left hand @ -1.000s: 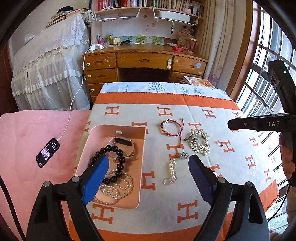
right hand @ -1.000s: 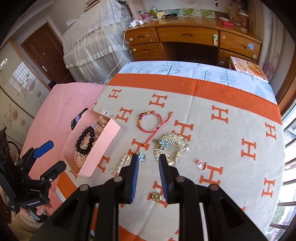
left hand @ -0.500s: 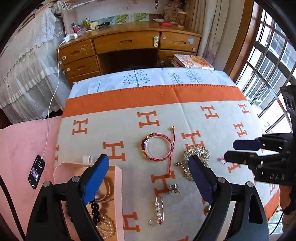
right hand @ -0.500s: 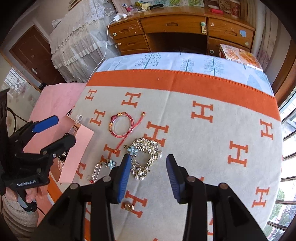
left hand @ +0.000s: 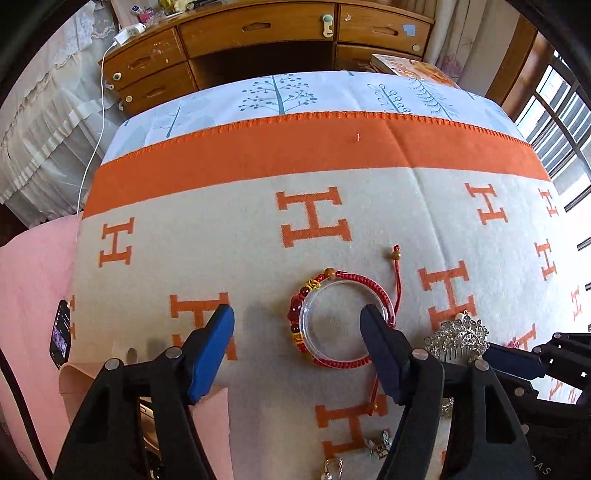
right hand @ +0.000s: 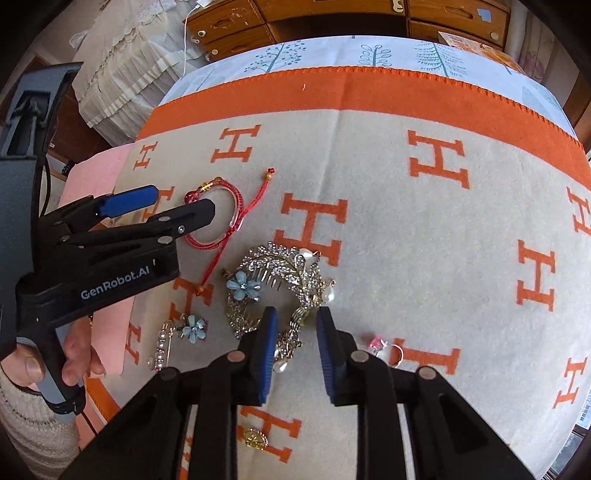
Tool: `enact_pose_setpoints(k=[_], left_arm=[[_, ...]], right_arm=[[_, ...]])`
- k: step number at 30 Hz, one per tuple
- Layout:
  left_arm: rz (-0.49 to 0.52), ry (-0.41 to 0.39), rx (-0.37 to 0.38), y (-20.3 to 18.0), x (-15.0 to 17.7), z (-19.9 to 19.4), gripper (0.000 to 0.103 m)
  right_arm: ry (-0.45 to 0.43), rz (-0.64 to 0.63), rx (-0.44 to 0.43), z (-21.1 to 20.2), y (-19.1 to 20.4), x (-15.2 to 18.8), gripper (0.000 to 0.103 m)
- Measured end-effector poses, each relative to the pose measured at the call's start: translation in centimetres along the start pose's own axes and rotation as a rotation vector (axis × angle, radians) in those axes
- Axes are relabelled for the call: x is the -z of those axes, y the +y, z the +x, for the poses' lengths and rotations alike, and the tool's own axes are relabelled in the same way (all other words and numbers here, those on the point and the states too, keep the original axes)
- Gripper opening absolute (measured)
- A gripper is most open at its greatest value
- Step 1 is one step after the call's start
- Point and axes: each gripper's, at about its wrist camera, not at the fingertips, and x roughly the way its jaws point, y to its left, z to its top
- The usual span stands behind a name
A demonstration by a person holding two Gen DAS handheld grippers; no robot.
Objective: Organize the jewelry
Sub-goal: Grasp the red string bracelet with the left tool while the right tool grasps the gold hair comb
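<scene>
The orange-and-beige blanket (left hand: pixel 314 147) covers the surface, with jewelry loose near its front edge, presumably laid out for sorting. The pink box (left hand: pixel 218 402) sits at the front left corner, likely where pieces go. The left gripper (left hand: pixel 297 332) has just been closing, jaws apart, one inside the red bracelet (left hand: pixel 341 325), seemingly to catch its band. The right gripper (right hand: pixel 293 332) has also been closing; its jaws stand narrowly apart over the silver hair comb (right hand: pixel 280 269), not visibly pinching it.

Matt woven blanket (left hand: pixel 258 236), glossy braided-cord bracelet (left hand: pixel 341 321), glittering metal hair comb (right hand: pixel 284 273), varnished wooden desk (left hand: pixel 258 33).
</scene>
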Motion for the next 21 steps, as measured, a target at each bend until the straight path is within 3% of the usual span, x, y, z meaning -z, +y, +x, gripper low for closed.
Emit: enact_pose_setpoints(k=[5, 8, 10, 13, 14, 21], left_arm=[[-0.011, 0.011, 0.004, 0.5, -0.2, 0.9, 0.066], [-0.019, 0.009, 0.026, 0.7, -0.2, 1.2, 0.061], [-0.02, -0.001, 0.028, 0.8, -0.4, 1.1, 0.052], [-0.014, -0.01, 0.035, 0.5, -0.6, 0.9, 0.014], [-0.015, -0.004, 0.041, 0.5, -0.5, 0.9, 0.01], [-0.017, -0.028, 0.064, -0.1, 0.6, -0.9, 0.01]], right_arm=[[-0.024, -0.019, 0.04, -0.1, 0.6, 0.1, 0.015], [-0.037, -0.016, 0.037, -0.2, 0.4, 0.1, 0.013], [-0.04, -0.009, 0.024, -0.3, 0.3, 0.2, 0.007], [-0.051, 0.012, -0.006, -0.6, -0.2, 0.4, 0.007], [-0.052, 0.022, -0.023, -0.8, -0.5, 0.5, 0.007], [-0.115, 0.07, -0.09, -3.4, -1.1, 0.9, 0.007]])
